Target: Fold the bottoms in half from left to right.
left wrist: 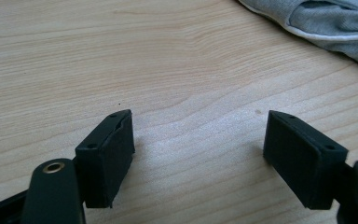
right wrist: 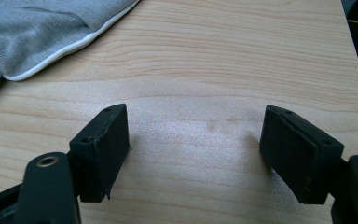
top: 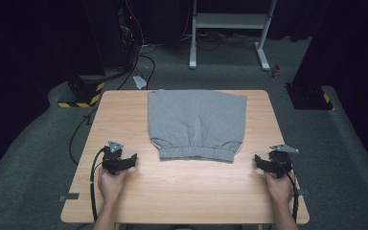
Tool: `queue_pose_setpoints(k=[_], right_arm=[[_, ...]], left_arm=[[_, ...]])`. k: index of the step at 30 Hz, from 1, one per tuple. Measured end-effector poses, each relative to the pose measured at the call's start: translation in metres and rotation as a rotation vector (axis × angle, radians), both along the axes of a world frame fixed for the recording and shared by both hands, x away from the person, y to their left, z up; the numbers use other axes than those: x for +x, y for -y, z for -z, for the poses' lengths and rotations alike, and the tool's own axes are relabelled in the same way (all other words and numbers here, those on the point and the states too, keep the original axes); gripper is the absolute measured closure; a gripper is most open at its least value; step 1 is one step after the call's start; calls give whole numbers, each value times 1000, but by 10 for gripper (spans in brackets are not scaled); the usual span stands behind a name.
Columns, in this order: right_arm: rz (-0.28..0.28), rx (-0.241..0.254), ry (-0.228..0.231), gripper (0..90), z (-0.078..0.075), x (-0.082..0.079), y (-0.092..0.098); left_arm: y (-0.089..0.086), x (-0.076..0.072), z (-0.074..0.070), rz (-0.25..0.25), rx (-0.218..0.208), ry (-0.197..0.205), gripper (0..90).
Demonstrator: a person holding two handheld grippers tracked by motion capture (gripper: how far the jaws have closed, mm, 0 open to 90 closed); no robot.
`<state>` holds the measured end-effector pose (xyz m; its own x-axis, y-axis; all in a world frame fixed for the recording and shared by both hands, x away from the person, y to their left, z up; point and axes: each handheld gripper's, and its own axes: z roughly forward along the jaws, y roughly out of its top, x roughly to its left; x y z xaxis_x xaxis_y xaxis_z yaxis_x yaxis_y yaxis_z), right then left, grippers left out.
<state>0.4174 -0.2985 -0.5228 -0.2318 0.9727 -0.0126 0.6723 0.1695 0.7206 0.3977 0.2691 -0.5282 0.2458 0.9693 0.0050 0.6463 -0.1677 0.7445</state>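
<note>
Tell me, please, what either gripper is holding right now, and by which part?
Nothing: the left gripper and right gripper are open on the table, either side of the grey shorts.

Grey carpet [top: 33, 158], dark surroundings

A lab: black curtains [top: 24, 43], floor cables [top: 139, 52], hazard-striped stand base [top: 82, 93].
</note>
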Motion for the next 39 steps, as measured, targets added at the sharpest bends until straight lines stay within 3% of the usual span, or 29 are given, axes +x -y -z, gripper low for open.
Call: queue_pose_setpoints(k=[22, 26, 35, 39], right_arm=[[20, 0, 0, 255, 0, -1, -1], [39, 2, -4, 336, -2, -4, 1], [0, 80, 14, 429, -3, -9, -4], [-35, 95, 35, 465, -5, -11, -11]], left_arm=[[3, 1, -1, -24, 4, -3, 247], [5, 0, -2, -30, -3, -14, 294], [16, -2, -7, 29, -33, -6, 313], [32, -1, -16, 84, -53, 33, 335]])
